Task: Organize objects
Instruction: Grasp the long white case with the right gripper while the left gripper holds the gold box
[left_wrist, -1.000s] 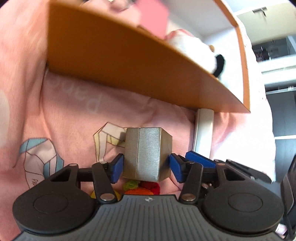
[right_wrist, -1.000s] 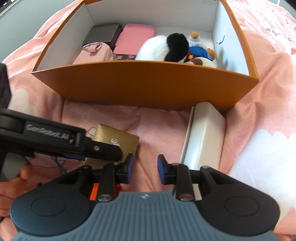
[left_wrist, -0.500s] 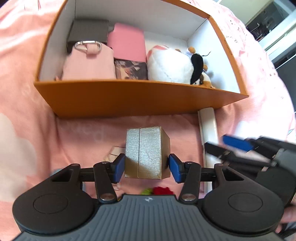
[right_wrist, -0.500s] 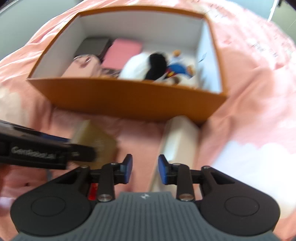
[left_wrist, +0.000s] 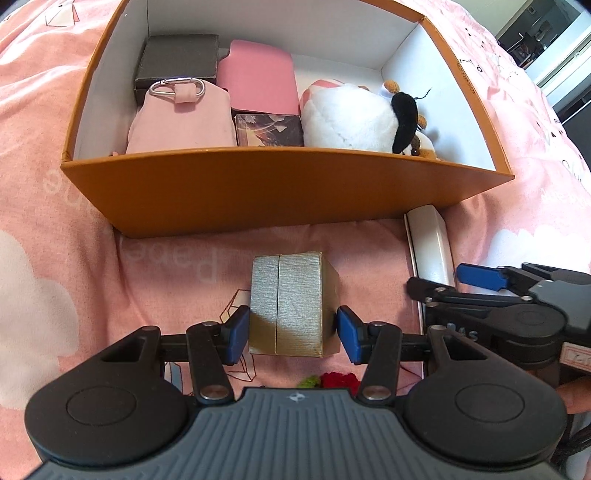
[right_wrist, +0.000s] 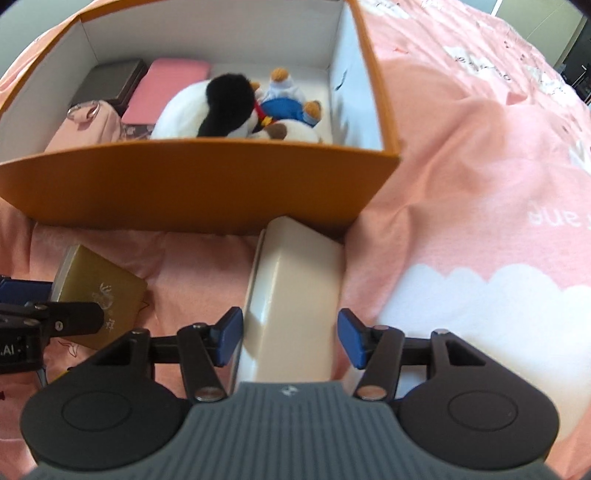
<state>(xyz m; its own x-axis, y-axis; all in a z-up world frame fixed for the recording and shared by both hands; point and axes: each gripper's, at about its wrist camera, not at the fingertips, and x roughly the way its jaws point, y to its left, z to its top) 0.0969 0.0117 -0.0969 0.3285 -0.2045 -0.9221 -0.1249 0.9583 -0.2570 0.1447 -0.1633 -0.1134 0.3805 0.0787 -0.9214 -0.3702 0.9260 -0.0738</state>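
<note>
A: Claws? Left claw (left_wrist: 291, 329) grips gold box (left_wrist: 293, 302) above the bed, near orange box (left_wrist: 258, 188).
B: Right claw (right_wrist: 290, 336) has just been opening, straddling white case (right_wrist: 295, 295), pads apart.

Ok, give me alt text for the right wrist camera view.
The right gripper straddles a cream case on pink bedding, jaws open, not gripping. Behind it, an orange box holds plush toys.
</note>
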